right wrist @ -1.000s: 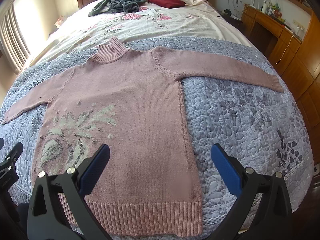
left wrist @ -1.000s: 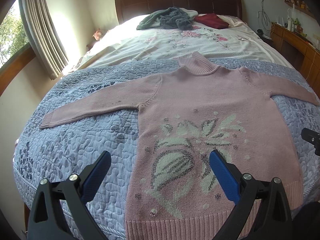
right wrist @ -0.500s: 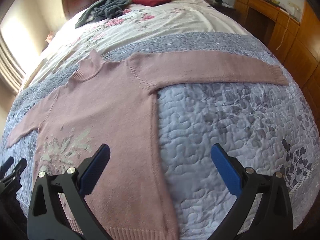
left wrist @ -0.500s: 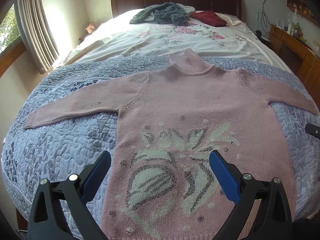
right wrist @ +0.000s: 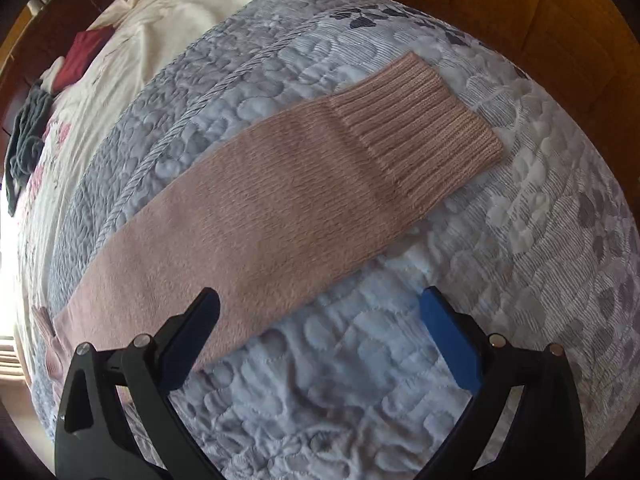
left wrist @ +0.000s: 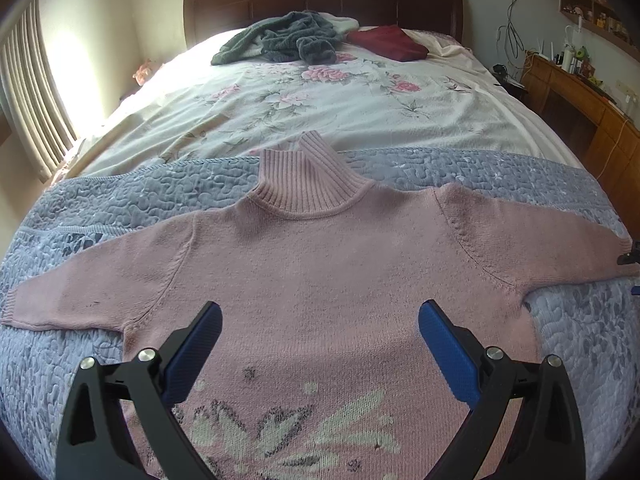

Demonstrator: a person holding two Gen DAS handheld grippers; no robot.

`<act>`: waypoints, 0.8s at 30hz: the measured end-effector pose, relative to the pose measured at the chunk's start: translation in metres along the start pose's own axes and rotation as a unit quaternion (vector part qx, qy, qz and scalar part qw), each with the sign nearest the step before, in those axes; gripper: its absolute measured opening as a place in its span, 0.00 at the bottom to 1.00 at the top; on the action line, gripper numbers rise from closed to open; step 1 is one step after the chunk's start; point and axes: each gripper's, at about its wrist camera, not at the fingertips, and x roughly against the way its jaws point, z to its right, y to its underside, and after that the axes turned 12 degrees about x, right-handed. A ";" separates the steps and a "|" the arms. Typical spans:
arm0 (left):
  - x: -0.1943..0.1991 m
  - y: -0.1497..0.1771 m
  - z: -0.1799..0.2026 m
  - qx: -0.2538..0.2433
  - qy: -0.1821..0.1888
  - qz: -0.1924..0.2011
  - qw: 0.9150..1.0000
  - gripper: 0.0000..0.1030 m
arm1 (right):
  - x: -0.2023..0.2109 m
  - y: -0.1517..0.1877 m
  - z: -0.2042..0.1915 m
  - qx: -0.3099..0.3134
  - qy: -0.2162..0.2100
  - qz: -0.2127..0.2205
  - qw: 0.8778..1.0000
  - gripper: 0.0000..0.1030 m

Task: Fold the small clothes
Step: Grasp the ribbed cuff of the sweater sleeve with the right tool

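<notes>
Since a second ago you've pushed both grippers forward. Your left gripper (left wrist: pixel 320 336) has moved up from the hem to above the chest of the pink sweater (left wrist: pixel 320 264), jaws wide apart, nothing held; collar (left wrist: pixel 308 184) straight ahead. Your right gripper (right wrist: pixel 320 332) has swung over to the right sleeve (right wrist: pixel 280 216), jaws apart, empty, left finger (right wrist: pixel 192 340) over the sleeve edge, ribbed cuff (right wrist: pixel 420 128) ahead-right. Sweater lies flat on the grey quilt (right wrist: pixel 360 380). No readable writing.

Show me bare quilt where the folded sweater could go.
Bare quilt lies past the sleeve cuff and beside the sleeve's near edge. The floral sheet beyond the collar is open. The headboard end is crowded with a grey garment and a red one.
</notes>
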 end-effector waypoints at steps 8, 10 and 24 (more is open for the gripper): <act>-0.023 0.008 -0.008 -0.015 -0.026 -0.011 0.999 0.96 | -0.013 -0.021 0.022 -0.018 -0.007 0.024 1.000 0.67; -0.025 0.012 -0.013 -0.018 -0.032 -0.011 0.999 0.96 | -0.010 -0.025 0.021 -0.012 -0.015 0.029 0.999 0.40; -0.015 0.017 -0.076 0.014 -0.050 -0.011 0.999 0.96 | 0.064 0.034 -0.106 0.089 -0.140 0.119 0.979 0.14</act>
